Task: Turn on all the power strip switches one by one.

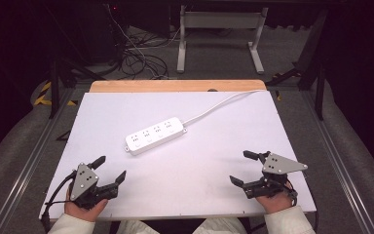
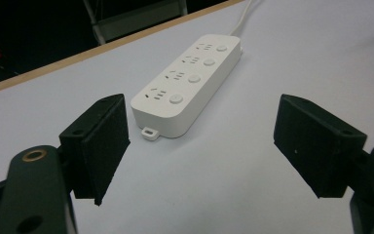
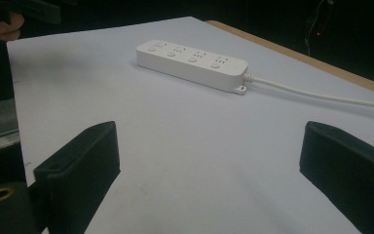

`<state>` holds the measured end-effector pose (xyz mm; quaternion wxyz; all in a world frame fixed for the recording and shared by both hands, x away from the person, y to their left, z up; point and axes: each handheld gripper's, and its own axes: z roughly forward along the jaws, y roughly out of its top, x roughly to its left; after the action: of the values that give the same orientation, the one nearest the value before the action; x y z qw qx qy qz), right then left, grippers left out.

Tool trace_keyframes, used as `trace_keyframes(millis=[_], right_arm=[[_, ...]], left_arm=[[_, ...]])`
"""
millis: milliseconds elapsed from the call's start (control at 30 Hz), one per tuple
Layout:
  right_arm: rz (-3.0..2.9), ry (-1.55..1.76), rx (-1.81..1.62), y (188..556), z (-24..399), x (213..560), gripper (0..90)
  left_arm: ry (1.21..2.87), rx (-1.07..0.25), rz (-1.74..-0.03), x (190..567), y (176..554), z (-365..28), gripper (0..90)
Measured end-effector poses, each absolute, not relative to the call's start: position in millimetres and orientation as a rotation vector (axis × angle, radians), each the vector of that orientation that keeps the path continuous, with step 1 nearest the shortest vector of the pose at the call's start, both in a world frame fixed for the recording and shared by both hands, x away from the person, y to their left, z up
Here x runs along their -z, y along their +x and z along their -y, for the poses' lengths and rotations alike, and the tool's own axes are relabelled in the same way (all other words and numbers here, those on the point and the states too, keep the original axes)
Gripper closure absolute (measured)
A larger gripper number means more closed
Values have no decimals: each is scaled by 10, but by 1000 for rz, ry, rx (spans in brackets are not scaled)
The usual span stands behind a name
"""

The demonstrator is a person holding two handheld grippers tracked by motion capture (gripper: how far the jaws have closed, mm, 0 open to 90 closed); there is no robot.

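A white power strip (image 1: 155,135) with several sockets and round buttons lies flat, at a slant, in the middle of the white table (image 1: 214,161). Its white cable (image 1: 221,103) runs off to the far right edge. My left gripper (image 1: 110,168) rests at the near left of the table, open and holding nothing, well short of the strip. My right gripper (image 1: 242,167) sits at the near right, also open with nothing in it. From the left gripper view the strip (image 2: 187,82) lies just beyond the jaws. The right gripper view has the strip (image 3: 192,63) farther off, with its cable (image 3: 321,96) trailing right.
A wooden strip (image 1: 175,86) edges the table's far side. Beyond it are a white metal frame (image 1: 219,34) and tangled cables (image 1: 136,58) on the floor. Metal rails (image 1: 341,161) run along both sides of the table.
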<state>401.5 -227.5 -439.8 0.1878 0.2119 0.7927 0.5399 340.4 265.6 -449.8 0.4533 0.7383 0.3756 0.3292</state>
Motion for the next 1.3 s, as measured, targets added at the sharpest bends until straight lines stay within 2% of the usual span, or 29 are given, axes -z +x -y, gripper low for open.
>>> trace_keyframes(millis=[200, 267, 400, 800, 833, 1300], right_arm=[[-2230, 594, -1523, 4012, 2275, 4398, 77], [-2233, 592, -1521, 4011, 2273, 4398, 77], [-2237, 590, -1520, 4016, 2269, 4402, 78], [-2230, 586, -1519, 4003, 2266, 4394, 79], [-2231, 583, -1519, 4000, 2265, 4393, 80], [-2235, 583, -1521, 4007, 2265, 4398, 80]], left_arm=[[1811, -796, -930, 4487, 3398, -2659, 213], [1798, -783, -925, 4479, 3391, -2664, 275], [1798, -770, -921, 4452, 3388, -2667, 308], [1802, -752, -933, 4398, 3390, -2709, 337], [1809, -737, -937, 4391, 3391, -2709, 393], [1896, -700, -906, 4192, 3570, -2584, 481]])
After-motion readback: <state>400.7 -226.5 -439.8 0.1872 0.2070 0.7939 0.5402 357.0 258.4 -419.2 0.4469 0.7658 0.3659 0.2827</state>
